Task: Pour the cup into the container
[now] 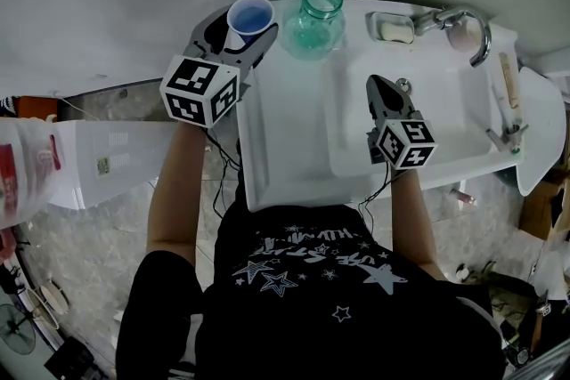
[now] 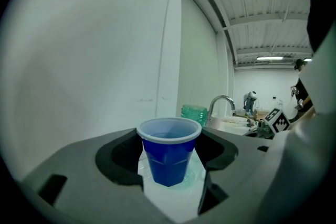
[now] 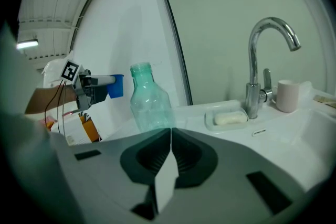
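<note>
"At the back left corner of the surface (image 1: 285, 133), what did you have?" my supervisor asked.

"The left tool (image 1: 244, 33) was clenched on the blue cup (image 1: 250, 17). It held the cup upright and clear of the surface, just to the left of the green jar (image 1: 313, 20). The pads sat against the cup's wall below the white rim, one on each side."

"How did you expect the cup to handle?"

"Light and soft, I judged. It looked like thin plastic, the sort that buckles if squeezed and slides if held loosely. I thought low on the wall was the right place to hold it, since that left the rim free as a spout."

"And what was in it?"

"I saw a pale blue level some way below the rim, most likely liquid, so any jolt risked a spill. The jar stood lidless near the back edge, with a narrow neck. Its glass was clear green and I made out no fill line, so I took it for empty or nearly so. That neck left little room for a stream, and glass on a hard surface would not forgive a knock."

"What about your other hand?"

"The right tool (image 1: 383, 89) hung over the basin (image 1: 445, 129), pressed closed on nothing. The tap (image 1: 459, 20) and the soap dish (image 1: 394, 28) were at the back edge, well apart from the jar."
</note>
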Action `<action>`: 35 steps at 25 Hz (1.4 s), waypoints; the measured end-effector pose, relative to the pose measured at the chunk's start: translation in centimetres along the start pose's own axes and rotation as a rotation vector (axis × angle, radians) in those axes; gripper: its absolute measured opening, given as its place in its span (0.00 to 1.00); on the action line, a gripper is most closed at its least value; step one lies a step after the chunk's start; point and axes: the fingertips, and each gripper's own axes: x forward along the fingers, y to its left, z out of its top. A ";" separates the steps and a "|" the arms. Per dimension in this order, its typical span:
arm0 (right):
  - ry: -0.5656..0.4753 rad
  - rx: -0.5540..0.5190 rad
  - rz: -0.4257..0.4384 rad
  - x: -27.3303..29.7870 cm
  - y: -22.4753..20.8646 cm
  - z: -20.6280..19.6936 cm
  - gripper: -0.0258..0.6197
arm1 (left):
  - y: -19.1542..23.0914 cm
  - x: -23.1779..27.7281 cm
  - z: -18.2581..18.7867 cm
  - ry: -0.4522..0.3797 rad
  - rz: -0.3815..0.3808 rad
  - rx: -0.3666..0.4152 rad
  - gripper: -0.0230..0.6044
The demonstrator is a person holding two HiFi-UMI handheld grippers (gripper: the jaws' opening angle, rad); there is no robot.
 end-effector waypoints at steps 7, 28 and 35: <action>-0.022 -0.007 -0.005 -0.9 -0.7 0.7 0.06 | -3.0 0.4 3.7 0.021 -0.140 0.103 0.55; -0.078 0.023 -0.048 -2.4 -3.8 2.0 0.06 | -4.3 4.5 5.7 0.227 -0.221 0.348 0.54; -0.075 0.034 -0.045 -2.1 -4.1 1.8 0.06 | -4.5 4.8 5.4 0.306 -0.264 0.453 0.54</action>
